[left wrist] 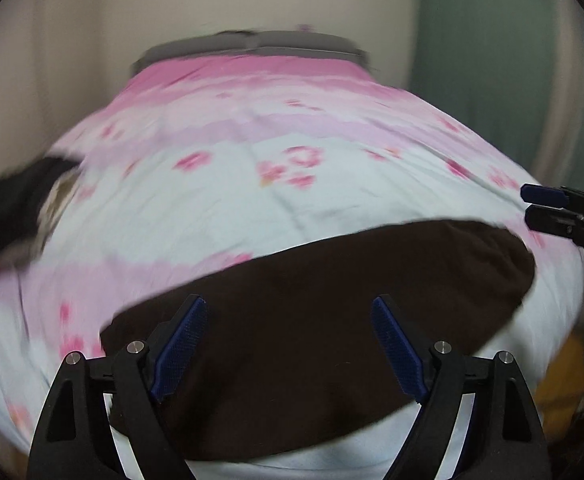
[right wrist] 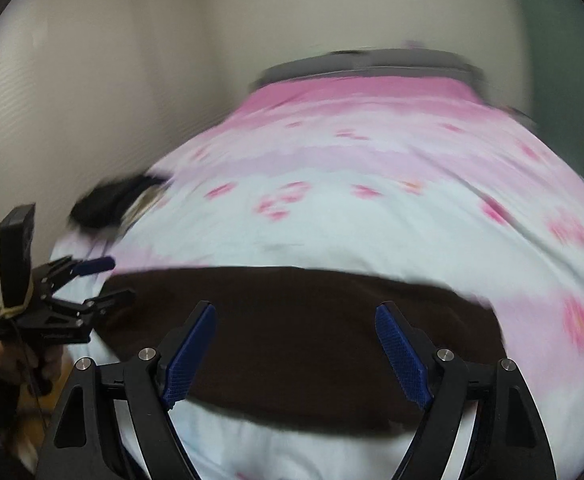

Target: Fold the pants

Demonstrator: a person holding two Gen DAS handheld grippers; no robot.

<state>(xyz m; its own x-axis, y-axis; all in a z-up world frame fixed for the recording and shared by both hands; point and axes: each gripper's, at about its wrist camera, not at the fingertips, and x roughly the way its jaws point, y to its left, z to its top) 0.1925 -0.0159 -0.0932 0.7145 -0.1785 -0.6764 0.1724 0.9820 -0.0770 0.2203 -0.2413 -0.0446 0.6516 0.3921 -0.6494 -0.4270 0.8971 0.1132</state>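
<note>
The dark brown pants (left wrist: 323,300) lie flat as a folded band across the near part of the bed; they also show in the right wrist view (right wrist: 292,320). My left gripper (left wrist: 290,308) is open and empty above the pants' left part; it shows from the side in the right wrist view (right wrist: 118,278), jaws apart. My right gripper (right wrist: 295,314) is open and empty above the pants' middle. It enters the left wrist view (left wrist: 525,202) at the right edge. Both views are motion-blurred.
The bed has a pink and pale blue flowered sheet (left wrist: 252,152). A black garment (left wrist: 12,208) lies at its left edge. A grey headboard or pillow edge (left wrist: 260,44) is at the far end. A wall stands left, a green curtain (left wrist: 491,40) right.
</note>
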